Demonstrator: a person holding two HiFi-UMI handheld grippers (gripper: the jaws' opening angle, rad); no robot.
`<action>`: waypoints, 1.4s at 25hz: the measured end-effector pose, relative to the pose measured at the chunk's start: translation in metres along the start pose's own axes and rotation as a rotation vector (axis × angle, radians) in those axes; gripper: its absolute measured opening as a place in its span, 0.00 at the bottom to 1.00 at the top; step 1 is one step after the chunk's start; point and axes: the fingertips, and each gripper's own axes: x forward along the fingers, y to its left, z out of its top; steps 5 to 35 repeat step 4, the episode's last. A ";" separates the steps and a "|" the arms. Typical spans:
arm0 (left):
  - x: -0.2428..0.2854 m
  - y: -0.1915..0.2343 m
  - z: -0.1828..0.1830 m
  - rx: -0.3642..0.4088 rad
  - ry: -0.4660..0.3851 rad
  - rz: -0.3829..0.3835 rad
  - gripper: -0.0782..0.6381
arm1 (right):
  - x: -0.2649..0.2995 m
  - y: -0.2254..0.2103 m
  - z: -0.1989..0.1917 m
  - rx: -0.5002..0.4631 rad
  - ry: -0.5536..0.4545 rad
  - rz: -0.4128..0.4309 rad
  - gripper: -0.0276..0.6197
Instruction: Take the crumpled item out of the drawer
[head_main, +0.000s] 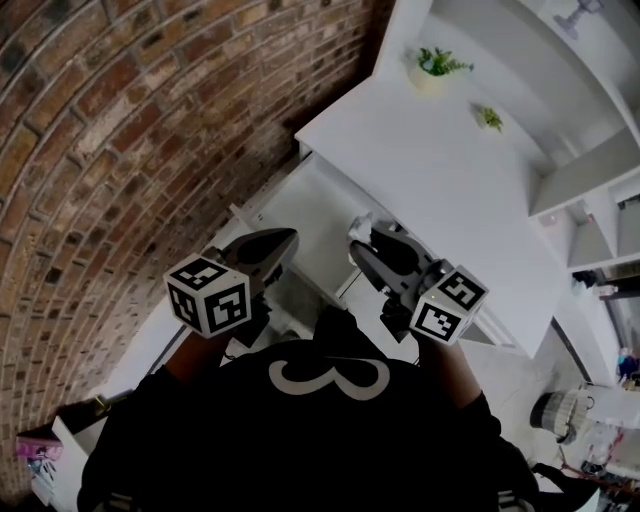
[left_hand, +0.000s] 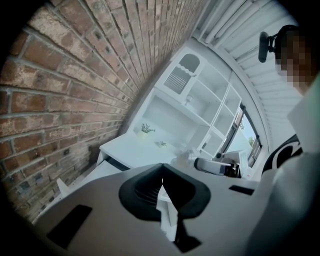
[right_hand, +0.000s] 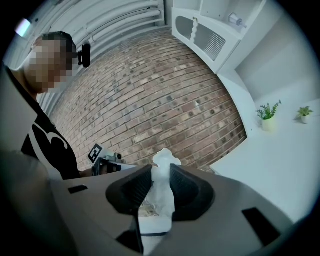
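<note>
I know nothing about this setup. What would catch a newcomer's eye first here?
Probably the white crumpled wad pinched in the right tongs, held up against the brick wall. Next come the checkered marker cubes on both tools, near the open drawer of a white desk with two small plants. The left tongs are shut and empty.

White desk (head_main: 440, 190); two potted plants (head_main: 432, 68)

Crumpled white item (right_hand: 162, 175) between jaws
</note>
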 end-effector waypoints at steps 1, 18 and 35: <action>0.003 0.002 0.003 -0.003 -0.004 0.003 0.11 | 0.001 -0.003 0.003 0.000 0.000 0.006 0.23; 0.012 0.007 0.012 -0.013 -0.015 0.014 0.11 | 0.004 -0.009 0.011 0.002 0.001 0.027 0.23; 0.012 0.007 0.012 -0.013 -0.015 0.014 0.11 | 0.004 -0.009 0.011 0.002 0.001 0.027 0.23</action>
